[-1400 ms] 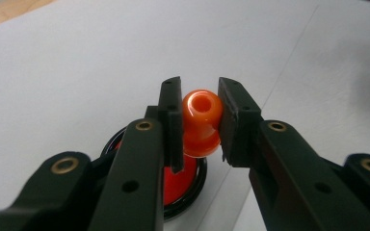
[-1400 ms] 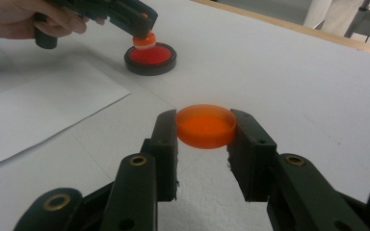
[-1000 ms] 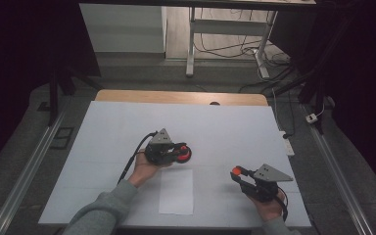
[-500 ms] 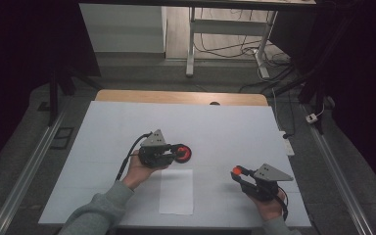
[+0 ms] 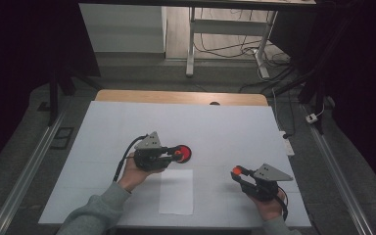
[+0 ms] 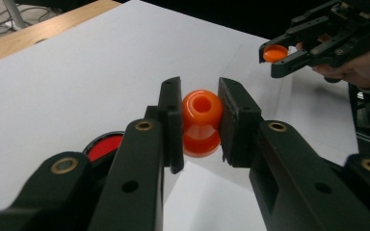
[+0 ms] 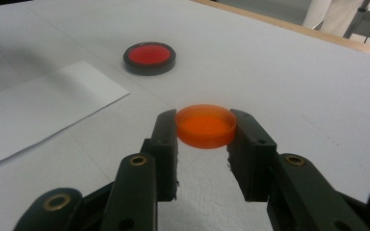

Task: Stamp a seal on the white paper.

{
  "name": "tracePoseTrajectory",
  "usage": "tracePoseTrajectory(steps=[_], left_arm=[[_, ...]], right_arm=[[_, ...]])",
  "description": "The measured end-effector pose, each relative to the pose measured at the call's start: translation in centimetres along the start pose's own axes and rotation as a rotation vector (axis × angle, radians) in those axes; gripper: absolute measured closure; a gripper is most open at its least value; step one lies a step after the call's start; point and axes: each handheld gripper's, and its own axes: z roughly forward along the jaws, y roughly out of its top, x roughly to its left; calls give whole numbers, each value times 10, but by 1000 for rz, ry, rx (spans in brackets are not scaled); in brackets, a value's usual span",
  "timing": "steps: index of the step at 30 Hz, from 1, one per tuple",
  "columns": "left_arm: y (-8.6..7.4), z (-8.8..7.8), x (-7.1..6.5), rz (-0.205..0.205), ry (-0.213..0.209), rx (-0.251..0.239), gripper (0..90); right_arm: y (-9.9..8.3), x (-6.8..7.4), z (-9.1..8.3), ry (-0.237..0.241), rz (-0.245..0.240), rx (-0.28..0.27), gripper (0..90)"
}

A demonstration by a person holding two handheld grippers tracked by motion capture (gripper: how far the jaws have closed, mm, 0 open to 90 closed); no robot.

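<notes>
My left gripper (image 6: 201, 96) is shut on a small orange spool-shaped piece (image 6: 201, 120) with a hole in its top, held just above the white table. In the high view this left gripper (image 5: 175, 153) points right, its tips at the edge of a red disc with a black rim (image 5: 186, 154). The same red disc (image 6: 102, 147) peeks out behind my left jaw. My right gripper (image 7: 204, 118) is shut on a flat orange disc (image 7: 205, 126), holding it by its rim. In the high view the right gripper (image 5: 237, 172) sits at the front right, pointing left.
A white sheet of paper (image 5: 176, 191) lies on the white table cover (image 5: 225, 127) between my hands, and the red disc (image 7: 149, 57) rests beyond it. A wooden table edge (image 5: 181, 97) runs along the back. Dark floor and rails flank the table.
My left gripper has drawn back to the left and risen slightly with the orange piece, away from the red disc, which stayed put. The right gripper has not moved.
</notes>
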Motion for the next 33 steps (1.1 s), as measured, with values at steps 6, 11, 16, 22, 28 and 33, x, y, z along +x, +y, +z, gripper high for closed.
tracePoseTrajectory(steps=[6,11,16,22,28,33], left_arm=[[-5,-3,-3,13,-18,19,723],[-9,-3,-3,13,-27,29,723],[-11,-5,-7,12,-39,36,723],[-23,-10,-15,18,-51,58,723],[-30,-7,-16,24,-59,85,723],[-30,-6,-18,21,-69,83,723]], right_arm=[[0,0,1,1,-2,2,641],[-1,-1,1,2,1,5,641],[0,0,1,1,0,3,641],[0,0,1,2,1,4,640],[0,1,2,2,-2,5,640],[-1,0,2,3,0,8,641]])
